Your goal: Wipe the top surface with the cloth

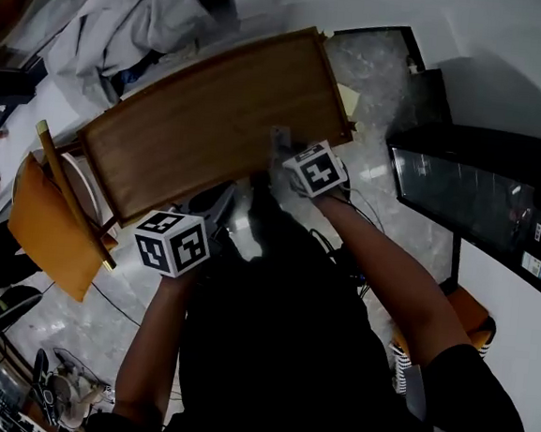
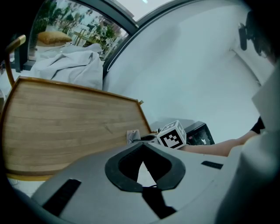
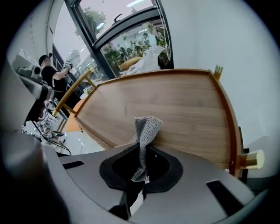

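Note:
The wooden table top (image 1: 213,121) fills the middle of the head view. My right gripper (image 1: 282,161), with its marker cube, is shut on a small grey cloth (image 1: 279,141) at the table's near right edge. In the right gripper view the cloth (image 3: 146,131) stands up out of the right gripper (image 3: 142,168) in front of the table top (image 3: 175,105). My left gripper (image 1: 213,207) hangs off the near edge of the table. It looks shut and holds nothing. The left gripper view shows the left gripper (image 2: 142,164), the table top (image 2: 65,122) and the cloth (image 2: 132,136).
An orange chair (image 1: 49,224) stands at the table's left end. A heap of pale fabric (image 1: 118,18) lies beyond the table. A black cabinet (image 1: 479,200) and a black box (image 1: 422,92) sit on the right. Cables run over the marble floor (image 1: 102,309).

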The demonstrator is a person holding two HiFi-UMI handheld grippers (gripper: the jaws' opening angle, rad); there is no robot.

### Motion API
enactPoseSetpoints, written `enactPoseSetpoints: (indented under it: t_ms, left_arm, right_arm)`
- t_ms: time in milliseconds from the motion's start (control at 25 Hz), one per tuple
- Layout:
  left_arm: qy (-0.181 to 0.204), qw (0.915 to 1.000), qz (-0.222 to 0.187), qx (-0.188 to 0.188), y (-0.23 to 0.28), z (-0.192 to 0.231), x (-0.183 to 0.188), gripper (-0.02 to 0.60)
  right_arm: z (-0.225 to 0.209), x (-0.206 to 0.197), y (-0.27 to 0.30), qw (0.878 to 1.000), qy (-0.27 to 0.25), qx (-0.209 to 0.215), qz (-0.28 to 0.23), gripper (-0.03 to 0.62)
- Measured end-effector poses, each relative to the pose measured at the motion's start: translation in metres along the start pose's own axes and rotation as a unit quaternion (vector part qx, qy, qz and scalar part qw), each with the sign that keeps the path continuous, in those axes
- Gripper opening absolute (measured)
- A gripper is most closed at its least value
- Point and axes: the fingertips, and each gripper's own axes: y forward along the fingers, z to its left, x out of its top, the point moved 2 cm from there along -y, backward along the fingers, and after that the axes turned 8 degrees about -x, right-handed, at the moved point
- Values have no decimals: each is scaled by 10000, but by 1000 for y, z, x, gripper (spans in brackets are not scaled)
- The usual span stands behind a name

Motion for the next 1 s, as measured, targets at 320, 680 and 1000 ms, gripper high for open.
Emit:
enactPoseSetpoints:
  t_ms: [320, 680, 1000]
  left_arm:
    - [-46, 10000, 32, 43, 21, -12, -6, 11]
    - [-102, 9999, -8, 137, 5, -7, -6, 11]
    - [-82, 9989, -219, 398, -7, 11, 0, 11]
  right_arm:
    - [-65, -13, -14, 9987, 39, -496, -122, 32]
    - [-113, -24, -32, 9942, 141, -1063, -14, 32]
    - [-118, -19, -36, 9794, -673, -1892, 197, 32]
